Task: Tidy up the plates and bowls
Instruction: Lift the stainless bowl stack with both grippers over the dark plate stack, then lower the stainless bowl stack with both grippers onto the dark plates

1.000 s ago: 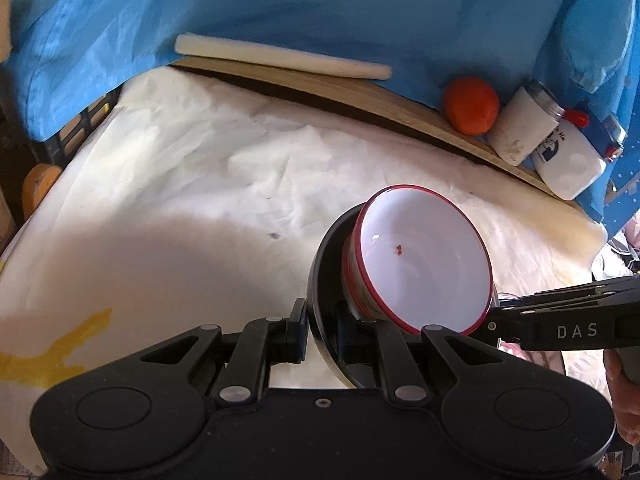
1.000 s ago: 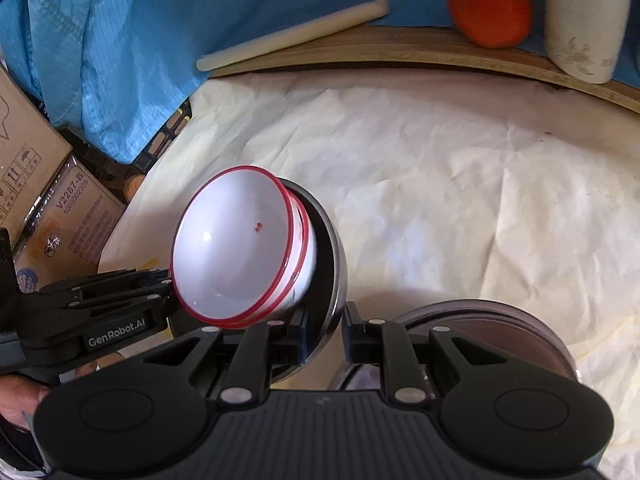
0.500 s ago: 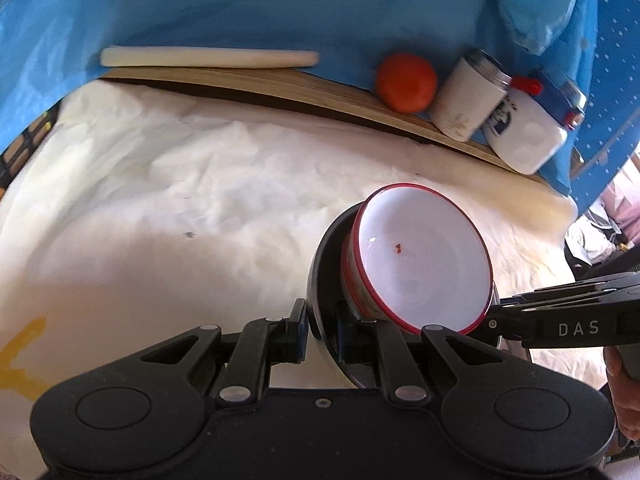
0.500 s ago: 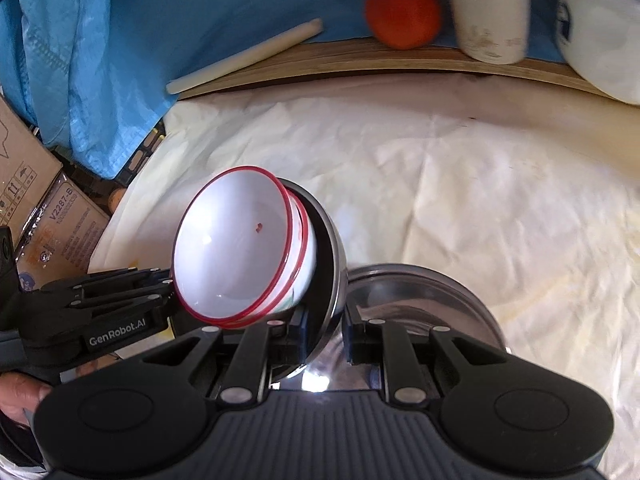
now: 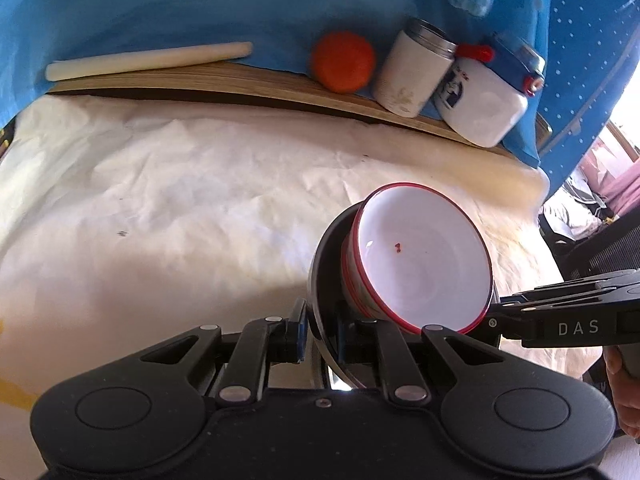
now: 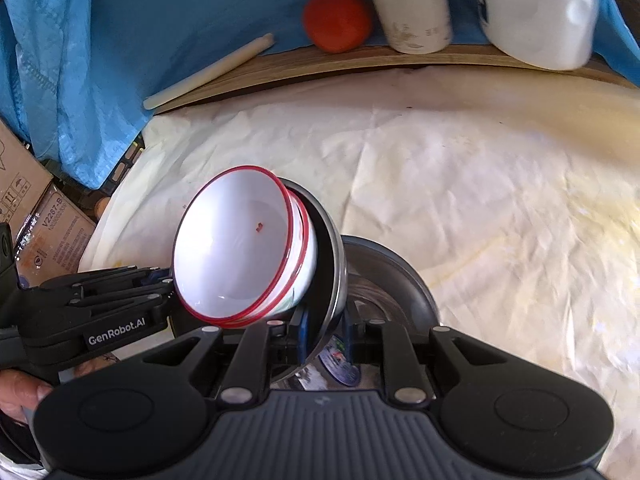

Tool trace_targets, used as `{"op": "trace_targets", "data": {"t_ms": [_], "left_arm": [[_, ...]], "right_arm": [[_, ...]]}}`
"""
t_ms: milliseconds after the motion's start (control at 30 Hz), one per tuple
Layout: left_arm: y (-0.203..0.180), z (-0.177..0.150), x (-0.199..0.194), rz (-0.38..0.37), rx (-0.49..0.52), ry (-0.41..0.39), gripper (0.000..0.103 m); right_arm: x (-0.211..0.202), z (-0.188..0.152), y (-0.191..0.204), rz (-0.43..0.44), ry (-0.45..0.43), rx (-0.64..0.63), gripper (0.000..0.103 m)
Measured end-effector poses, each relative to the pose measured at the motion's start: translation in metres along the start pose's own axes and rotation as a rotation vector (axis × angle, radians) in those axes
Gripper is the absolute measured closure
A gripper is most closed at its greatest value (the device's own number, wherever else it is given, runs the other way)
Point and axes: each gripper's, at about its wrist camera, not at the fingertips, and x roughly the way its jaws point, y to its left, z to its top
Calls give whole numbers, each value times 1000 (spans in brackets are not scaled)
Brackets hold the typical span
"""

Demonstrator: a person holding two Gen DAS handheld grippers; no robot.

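While both grippers clamp its rim, one dark metal bowl carries two nested red-rimmed white bowls. Left gripper and right gripper grip opposite edges. One second metal bowl sits below.

Lower right of the left wrist view: nested bowls sit inside a metal bowl. Along the top, on a board, lie a stick, fruit, canister and jar, left to right.

Both tongs, left and right, seemingly clamped shut.
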Motion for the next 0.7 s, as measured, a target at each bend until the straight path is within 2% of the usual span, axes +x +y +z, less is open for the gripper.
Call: {"op": "trace_targets", "data": {"t_ms": [700], "left_arm": [[-23, -18, 5, -29, 40, 32, 90]], "right_arm": [[-13, -27, -17, -28, 7, 22, 84]]}}
